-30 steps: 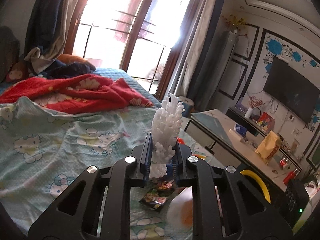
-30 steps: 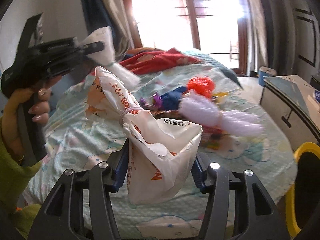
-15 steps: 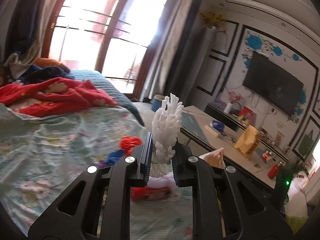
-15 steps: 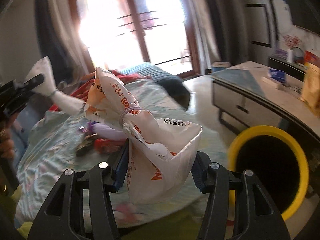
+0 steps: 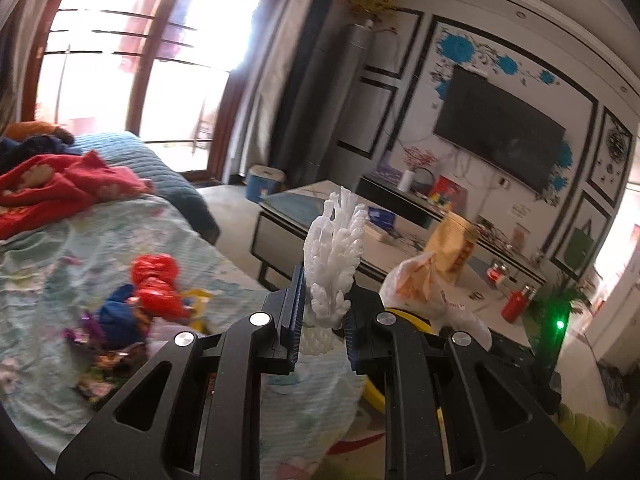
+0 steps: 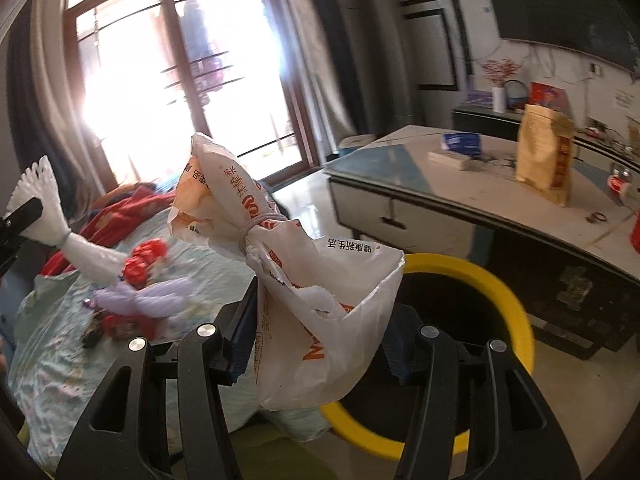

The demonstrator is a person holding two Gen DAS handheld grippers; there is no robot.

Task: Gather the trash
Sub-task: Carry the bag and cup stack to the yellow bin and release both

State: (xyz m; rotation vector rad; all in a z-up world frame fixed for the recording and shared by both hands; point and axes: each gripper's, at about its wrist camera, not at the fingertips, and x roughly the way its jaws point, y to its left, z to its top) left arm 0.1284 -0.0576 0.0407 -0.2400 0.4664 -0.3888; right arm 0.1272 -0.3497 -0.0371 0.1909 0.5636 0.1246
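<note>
A: What did the left hand-held gripper (image 5: 320, 330) have?
B: Its blue pads were closed on a white foam fruit net (image 5: 335, 268), which stood upright out of the jaws. Below and to its left, on the bed (image 5: 60, 272), lay a pile of wrappers, with a red crumpled one (image 5: 157, 285) the clearest

A: And the right hand-held gripper (image 6: 320, 344)?
B: It was clamped on a white plastic bag with orange print (image 6: 304, 276), knotted with a band near the top and torn open at the side. Just beyond and beneath it to the right stood the yellow-rimmed trash bin (image 6: 516, 312), on the floor beside the bed

A: Anything further ahead?
B: A worktop (image 6: 404, 176) carrying a yellowish paper bag (image 6: 544, 154) and a blue packet (image 6: 460, 142). The foam net also showed far to the right gripper's left, over the bed
</note>
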